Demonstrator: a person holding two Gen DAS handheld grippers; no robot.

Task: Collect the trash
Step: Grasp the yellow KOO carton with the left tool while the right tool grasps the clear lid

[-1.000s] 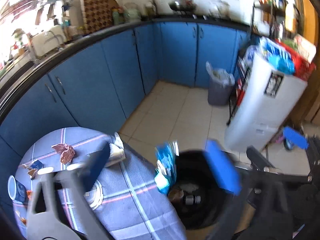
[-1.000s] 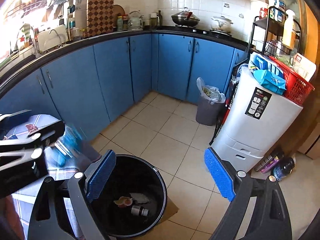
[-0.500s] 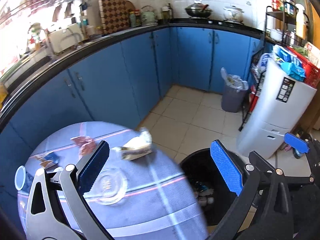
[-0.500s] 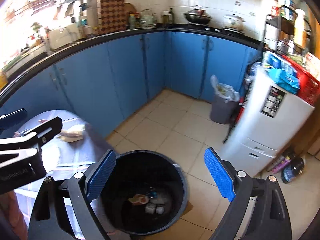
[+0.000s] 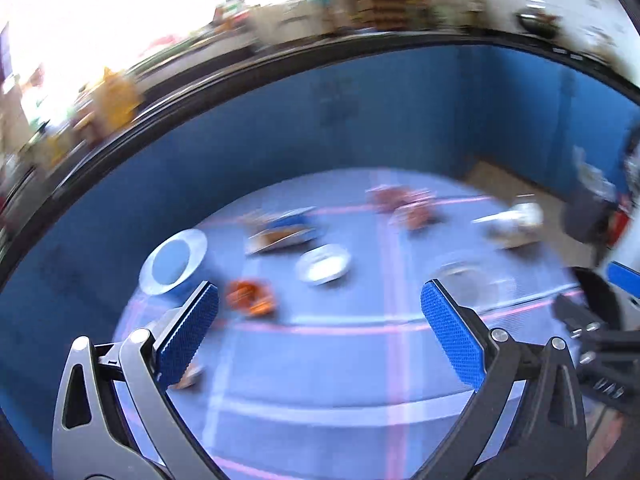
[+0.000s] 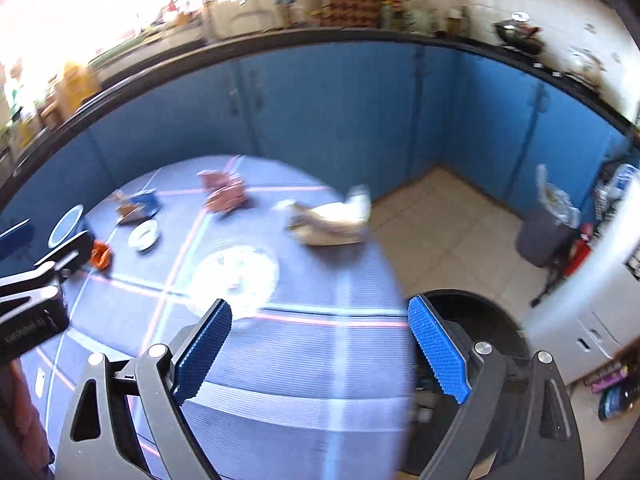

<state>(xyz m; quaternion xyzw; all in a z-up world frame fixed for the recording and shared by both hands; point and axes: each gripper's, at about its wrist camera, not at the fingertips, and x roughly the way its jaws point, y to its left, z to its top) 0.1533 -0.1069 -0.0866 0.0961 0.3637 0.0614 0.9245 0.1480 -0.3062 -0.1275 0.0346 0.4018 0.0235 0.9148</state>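
Over the round table (image 6: 280,368), covered in a blue-grey cloth with pink and white stripes, both hand-held grippers hang with nothing between their blue pads. The left gripper (image 5: 320,320) has its jaws spread wide apart and empty; the right gripper (image 6: 320,340) likewise stands wide apart and empty, to the right of the left one, near the table's right edge.

Trash on the table, all blurred by motion:
- an orange wrapper (image 5: 251,298) lies just beside the left gripper's left pad;
- a small white dish or lid (image 5: 323,266) sits near the middle;
- a blue and brown packet (image 5: 282,228) lies behind it;
- a reddish crumpled wrapper (image 6: 225,192) lies farther back;
- a pale crumpled wrapper (image 6: 332,222) rests at the table's far right edge;
- a blue-centred white cup or lid (image 5: 174,261) stands at the left;
- a clear round glass piece (image 6: 240,270) lies flat ahead of the right gripper.

A black bin (image 6: 480,320) stands on the tiled floor just beside the table, behind the right gripper's right finger. Its contents cannot be told. A smaller grey bin with a bag liner (image 6: 546,236) stands well apart by the blue cabinets (image 6: 340,112).
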